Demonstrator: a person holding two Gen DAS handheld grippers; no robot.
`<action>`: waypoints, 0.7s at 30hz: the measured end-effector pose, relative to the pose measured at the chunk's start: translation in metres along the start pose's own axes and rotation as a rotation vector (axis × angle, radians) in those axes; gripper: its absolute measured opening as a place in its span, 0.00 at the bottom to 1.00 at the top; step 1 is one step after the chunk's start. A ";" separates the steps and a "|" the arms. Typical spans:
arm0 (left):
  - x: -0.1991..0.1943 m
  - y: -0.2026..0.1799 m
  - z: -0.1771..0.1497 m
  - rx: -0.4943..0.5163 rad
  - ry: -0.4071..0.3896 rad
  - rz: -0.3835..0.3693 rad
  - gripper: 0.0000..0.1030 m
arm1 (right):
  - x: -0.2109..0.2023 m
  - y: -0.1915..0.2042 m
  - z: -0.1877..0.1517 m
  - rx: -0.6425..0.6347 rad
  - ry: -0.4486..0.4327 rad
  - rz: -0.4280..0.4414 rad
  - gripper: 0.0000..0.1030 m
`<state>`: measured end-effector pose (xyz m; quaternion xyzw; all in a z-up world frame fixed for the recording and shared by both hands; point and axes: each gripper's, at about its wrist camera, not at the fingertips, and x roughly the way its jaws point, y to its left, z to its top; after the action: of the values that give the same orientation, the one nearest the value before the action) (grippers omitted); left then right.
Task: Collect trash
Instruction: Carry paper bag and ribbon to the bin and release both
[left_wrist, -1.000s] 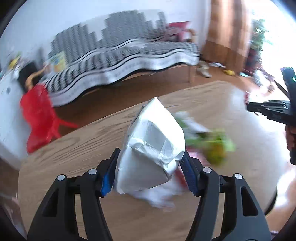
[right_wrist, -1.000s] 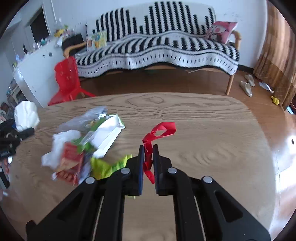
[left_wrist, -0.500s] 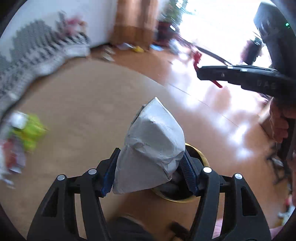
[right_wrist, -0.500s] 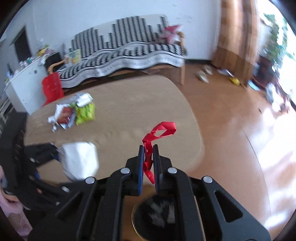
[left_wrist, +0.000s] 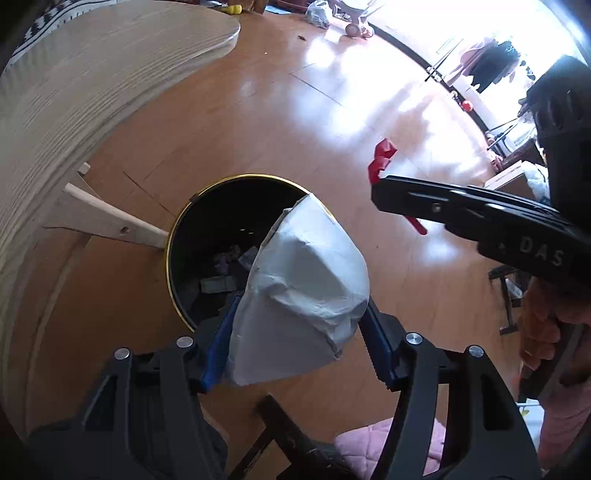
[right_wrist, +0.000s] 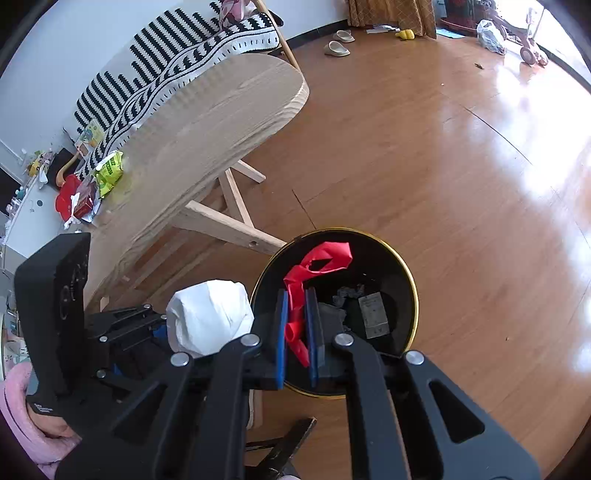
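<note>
My left gripper (left_wrist: 299, 310) is shut on a crumpled white paper wad (left_wrist: 303, 280), held above the near rim of a black trash bin with a gold rim (left_wrist: 173, 236) on the floor. The bin holds several dark scraps. In the right wrist view my right gripper (right_wrist: 297, 299) is shut on a red ribbon strip (right_wrist: 325, 256), which hangs over the bin's mouth (right_wrist: 410, 280). The white wad (right_wrist: 208, 317) shows just left of the bin. In the left wrist view the right gripper (left_wrist: 380, 192) juts in from the right with the red strip (left_wrist: 382, 158) at its tip.
The wooden table (right_wrist: 221, 122) and its legs (right_wrist: 229, 229) stand left of the bin. Green and red wrappers (right_wrist: 109, 171) lie on its far end. A striped sofa (right_wrist: 177, 55) is behind it. A hand (left_wrist: 539, 332) grips the right tool, and pink fabric (left_wrist: 369, 439) lies below.
Both grippers swung from over the table to the right and down, and now hang above the floor bin. Each still holds its item: the white wad and the red strip.
</note>
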<state>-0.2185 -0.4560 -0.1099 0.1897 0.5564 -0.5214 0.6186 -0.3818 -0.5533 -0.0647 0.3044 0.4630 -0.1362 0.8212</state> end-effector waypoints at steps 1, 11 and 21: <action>0.002 0.001 -0.001 -0.007 0.005 -0.010 0.60 | 0.003 -0.001 0.004 0.004 0.001 0.002 0.09; 0.001 -0.005 -0.010 0.055 -0.021 -0.012 0.94 | 0.010 0.002 0.022 0.033 0.033 0.047 0.83; -0.138 0.074 -0.014 -0.071 -0.286 0.121 0.94 | -0.007 0.005 0.045 0.036 -0.118 -0.140 0.94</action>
<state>-0.1394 -0.3561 -0.0179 0.1247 0.4682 -0.4851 0.7280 -0.3530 -0.5778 -0.0393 0.2772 0.4314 -0.2193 0.8300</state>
